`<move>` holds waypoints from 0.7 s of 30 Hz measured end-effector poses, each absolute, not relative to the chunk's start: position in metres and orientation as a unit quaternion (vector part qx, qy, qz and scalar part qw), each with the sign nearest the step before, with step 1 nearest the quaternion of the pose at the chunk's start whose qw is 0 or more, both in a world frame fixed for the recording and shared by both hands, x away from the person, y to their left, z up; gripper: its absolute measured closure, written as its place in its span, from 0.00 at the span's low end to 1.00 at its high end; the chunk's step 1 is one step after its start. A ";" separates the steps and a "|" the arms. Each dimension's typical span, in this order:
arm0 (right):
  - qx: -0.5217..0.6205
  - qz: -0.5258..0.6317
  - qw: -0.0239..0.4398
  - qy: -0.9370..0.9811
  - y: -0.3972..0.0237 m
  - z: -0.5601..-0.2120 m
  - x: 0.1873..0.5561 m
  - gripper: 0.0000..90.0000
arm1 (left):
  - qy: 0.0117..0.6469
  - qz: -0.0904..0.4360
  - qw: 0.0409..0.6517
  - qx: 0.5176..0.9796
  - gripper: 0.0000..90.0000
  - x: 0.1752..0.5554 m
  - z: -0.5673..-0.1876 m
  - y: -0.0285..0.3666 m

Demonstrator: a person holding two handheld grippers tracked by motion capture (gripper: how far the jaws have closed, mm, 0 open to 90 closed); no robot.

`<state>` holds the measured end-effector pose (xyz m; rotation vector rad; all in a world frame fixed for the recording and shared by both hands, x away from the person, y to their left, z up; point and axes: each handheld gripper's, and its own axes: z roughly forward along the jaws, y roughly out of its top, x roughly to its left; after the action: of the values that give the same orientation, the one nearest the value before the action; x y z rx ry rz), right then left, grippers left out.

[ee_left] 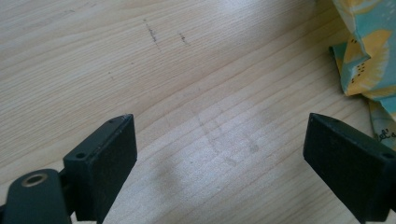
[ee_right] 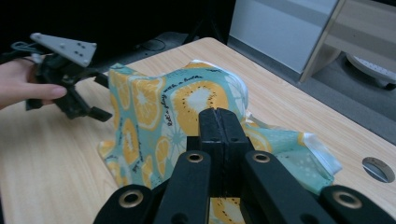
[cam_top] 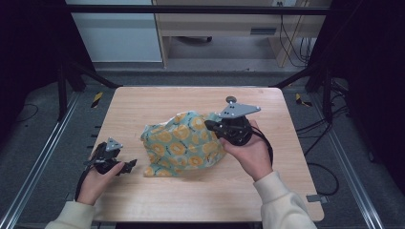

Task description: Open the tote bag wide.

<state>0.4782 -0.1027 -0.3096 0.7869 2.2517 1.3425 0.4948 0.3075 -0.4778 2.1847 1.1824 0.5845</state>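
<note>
Teal cloth (cam_top: 184, 145) with orange citrus print, heaped near the middle of the wooden table (cam_top: 157, 102). Right gripper (cam_top: 213, 127) at the cloth's right edge, jaws pressed together and pinching a fold lifted off the heap. Left gripper (cam_top: 130, 165) just left of the cloth, low over bare wood, jaws wide apart and gripping nothing.

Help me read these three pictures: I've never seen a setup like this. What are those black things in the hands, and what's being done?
A person sits at a wooden table, each hand holding a two-jaw grasping tool. One picture looks down from above; the other two come from cameras riding on the tools. The right tool has its jaws shut on an edge of the cloth, teal with orange citrus slices, and holds part of it lifted off the table. The left tool waits beside the cloth, jaws open, nothing between them.
</note>
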 end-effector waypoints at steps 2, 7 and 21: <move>0.276 0.486 0.200 0.804 -0.103 -0.309 0.469 1.00 | 0.445 0.219 0.291 0.818 0.10 0.495 -0.478 0.309; 0.264 0.494 0.192 0.806 -0.102 -0.318 0.451 1.00 | 0.447 0.221 0.291 0.817 0.10 0.495 -0.477 0.310; 0.252 0.473 0.160 0.829 -0.097 -0.359 0.421 1.00 | 0.447 0.219 0.292 0.817 0.11 0.495 -0.477 0.309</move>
<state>0.4207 -0.0969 -0.3589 0.7207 2.3677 1.3514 0.4946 0.3090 -0.4774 2.1777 1.1905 0.5830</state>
